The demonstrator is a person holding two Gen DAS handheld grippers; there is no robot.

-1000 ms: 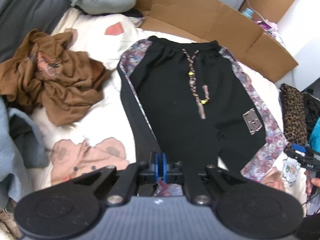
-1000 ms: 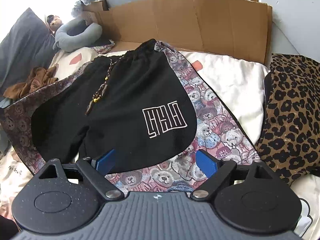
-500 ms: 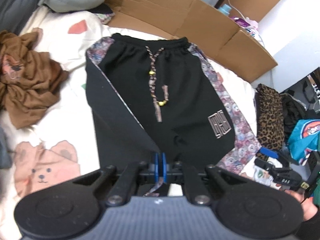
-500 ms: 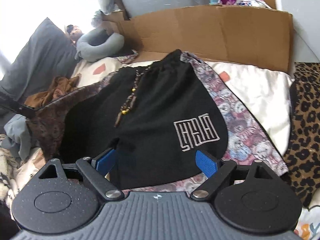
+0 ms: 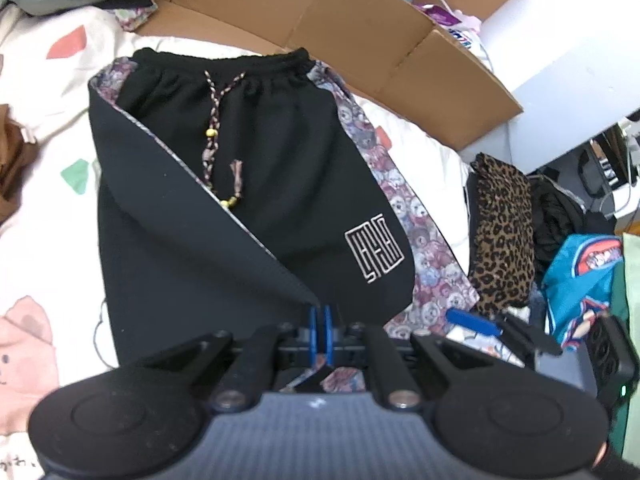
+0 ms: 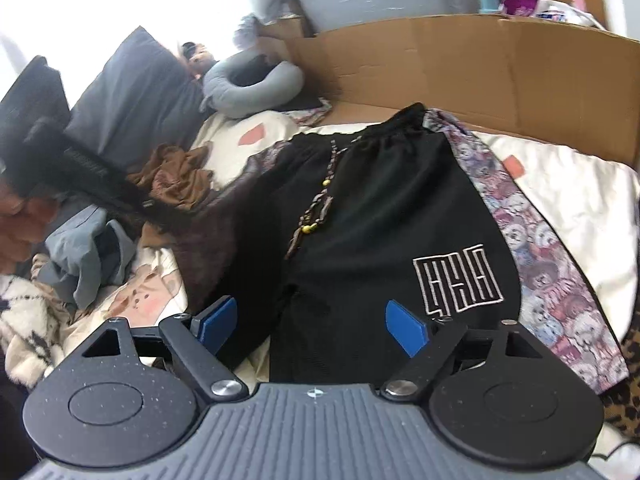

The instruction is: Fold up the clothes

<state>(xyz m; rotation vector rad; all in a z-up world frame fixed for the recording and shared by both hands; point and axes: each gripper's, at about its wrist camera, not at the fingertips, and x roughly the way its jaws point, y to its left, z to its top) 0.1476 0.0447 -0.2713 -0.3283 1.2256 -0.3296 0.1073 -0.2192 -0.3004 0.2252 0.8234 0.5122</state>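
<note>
Black shorts [image 5: 280, 152] with bear-print side panels, a beaded drawstring and a white logo [image 5: 376, 248] lie on the bed. My left gripper [image 5: 319, 332] is shut on the hem corner of one leg. That leg is drawn across as a black flap [image 5: 180, 264] over the shorts' middle. In the right wrist view the lifted leg [image 6: 224, 232] is blurred. My right gripper [image 6: 312, 320] hovers over the other leg's hem near the logo [image 6: 456, 280]. Its jaws are closing but stand wide, and the pads touch no cloth.
A crumpled brown garment [image 6: 176, 176] and grey clothes [image 6: 80, 256] lie left of the shorts. Flattened cardboard [image 5: 360, 28] lines the far side, by a grey neck pillow [image 6: 252, 84]. A leopard-print garment [image 5: 500, 232] and a teal bag [image 5: 580, 288] sit at the right.
My left gripper has carried the leg corner to the right across the shorts, so the flap now covers more. The right gripper tipped up slightly and its jaws narrowed a little.
</note>
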